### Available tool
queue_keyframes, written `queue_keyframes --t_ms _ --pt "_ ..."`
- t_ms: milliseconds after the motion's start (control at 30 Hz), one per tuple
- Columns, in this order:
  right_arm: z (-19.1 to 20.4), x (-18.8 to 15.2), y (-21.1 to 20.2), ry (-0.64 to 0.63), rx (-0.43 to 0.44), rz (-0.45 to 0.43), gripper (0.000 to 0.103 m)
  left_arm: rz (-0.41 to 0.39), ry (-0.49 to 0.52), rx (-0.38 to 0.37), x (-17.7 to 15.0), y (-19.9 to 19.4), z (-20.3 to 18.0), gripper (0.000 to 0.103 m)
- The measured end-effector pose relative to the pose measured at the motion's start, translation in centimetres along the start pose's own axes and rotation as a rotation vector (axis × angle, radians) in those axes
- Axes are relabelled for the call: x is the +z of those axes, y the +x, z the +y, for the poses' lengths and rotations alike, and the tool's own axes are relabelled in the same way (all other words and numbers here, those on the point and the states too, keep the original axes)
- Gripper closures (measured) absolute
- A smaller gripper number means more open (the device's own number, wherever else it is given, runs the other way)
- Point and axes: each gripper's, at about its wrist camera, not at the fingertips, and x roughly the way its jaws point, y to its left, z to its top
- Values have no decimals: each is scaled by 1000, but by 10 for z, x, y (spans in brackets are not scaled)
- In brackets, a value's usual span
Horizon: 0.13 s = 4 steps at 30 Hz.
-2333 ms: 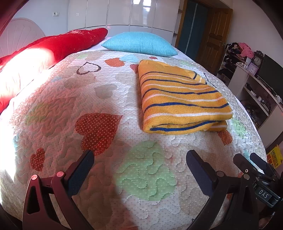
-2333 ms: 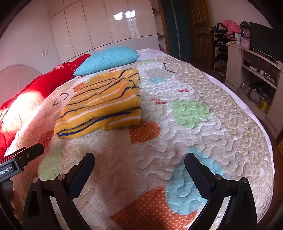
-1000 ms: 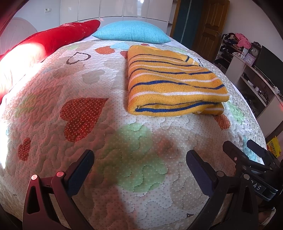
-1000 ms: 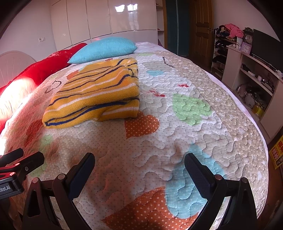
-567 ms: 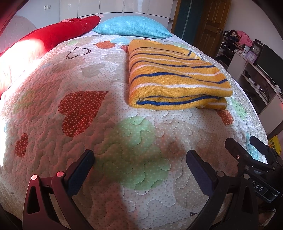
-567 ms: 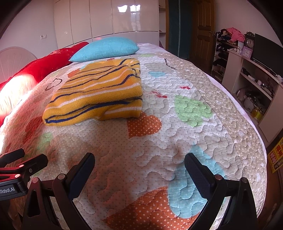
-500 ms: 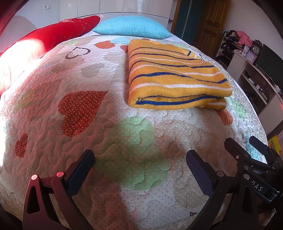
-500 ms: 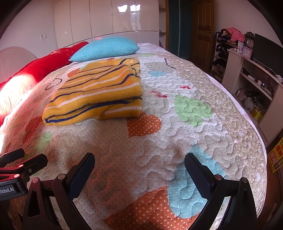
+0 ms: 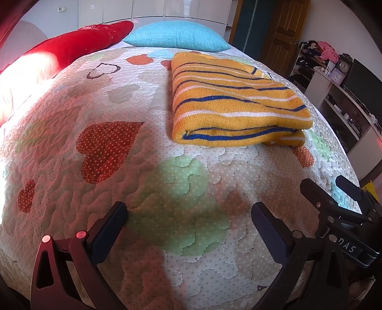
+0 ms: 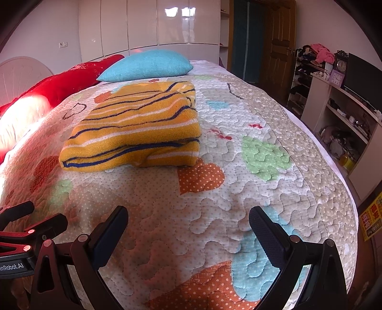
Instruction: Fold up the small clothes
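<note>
A coarse, fuzzy knit is seen on the striped sweater (image 9: 234, 105). Stitched, puckered matt cotton is shown by the quilt (image 9: 119, 100). High gloss is carried by the wardrobe doors (image 10: 167, 21), textured rubber by the right gripper's pads (image 10: 268, 236).

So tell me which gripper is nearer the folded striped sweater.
Roughly level, neither clearly nearer. The left gripper sits short of the sweater's left end; the right gripper sits short of its right end.
</note>
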Motion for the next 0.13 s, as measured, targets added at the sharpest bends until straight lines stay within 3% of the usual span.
queue_keyframes --t_ms 133 --pt "4 1 2 -10 10 8 0 3 -3 0 -1 1 0 0"
